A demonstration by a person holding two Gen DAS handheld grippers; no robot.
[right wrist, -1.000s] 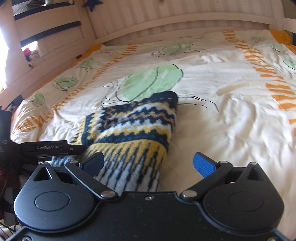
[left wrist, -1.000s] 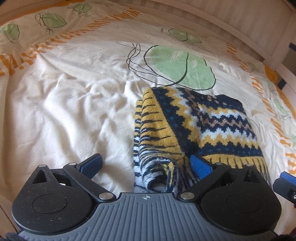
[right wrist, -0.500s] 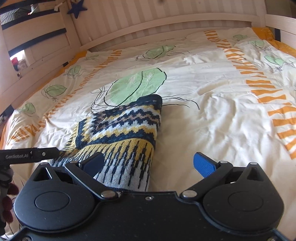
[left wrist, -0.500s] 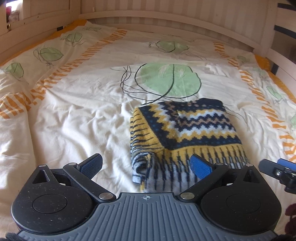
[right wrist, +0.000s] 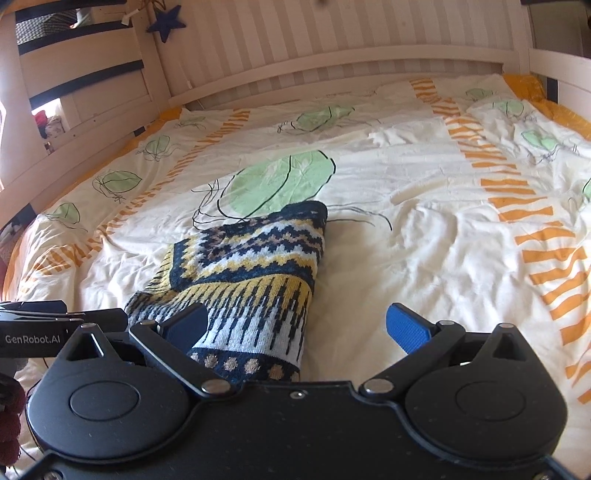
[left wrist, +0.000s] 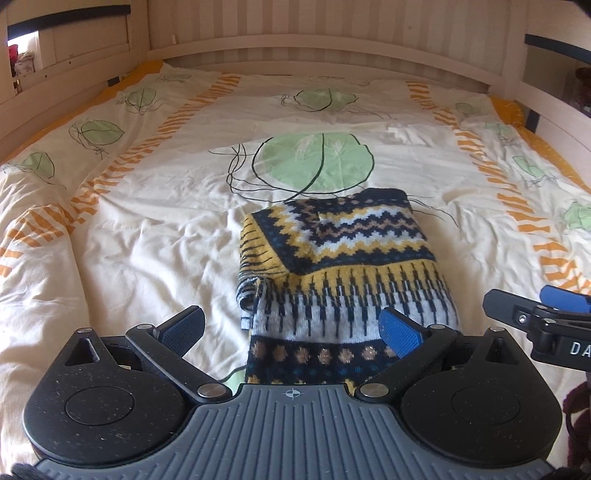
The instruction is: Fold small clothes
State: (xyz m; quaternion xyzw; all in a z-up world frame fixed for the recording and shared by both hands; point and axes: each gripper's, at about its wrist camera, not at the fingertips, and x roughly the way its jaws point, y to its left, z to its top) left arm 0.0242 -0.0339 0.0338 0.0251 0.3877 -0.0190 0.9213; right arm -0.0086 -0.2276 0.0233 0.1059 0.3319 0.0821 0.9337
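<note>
A small knitted sweater (left wrist: 343, 266) in navy, yellow and white zigzags lies folded into a compact rectangle on the bed. A loose bit of sleeve bulges at its left near corner. My left gripper (left wrist: 291, 328) hovers open over the sweater's near edge, nothing between its blue pads. In the right wrist view the same sweater (right wrist: 255, 280) lies left of centre. My right gripper (right wrist: 295, 326) is open above the sweater's near right corner and holds nothing. The right gripper's tip (left wrist: 535, 314) shows at the left view's right edge.
The cream duvet (left wrist: 147, 229) with green leaf prints and orange stripes covers the whole bed. A white slatted headboard (right wrist: 332, 44) stands at the far end, with wooden side rails (left wrist: 55, 96) left and right. A dark star (right wrist: 166, 22) hangs on the frame.
Both grippers have pulled back and lifted away from the sweater, so more of the bed and headboard shows. The sweater lies as before. Both stay open.
</note>
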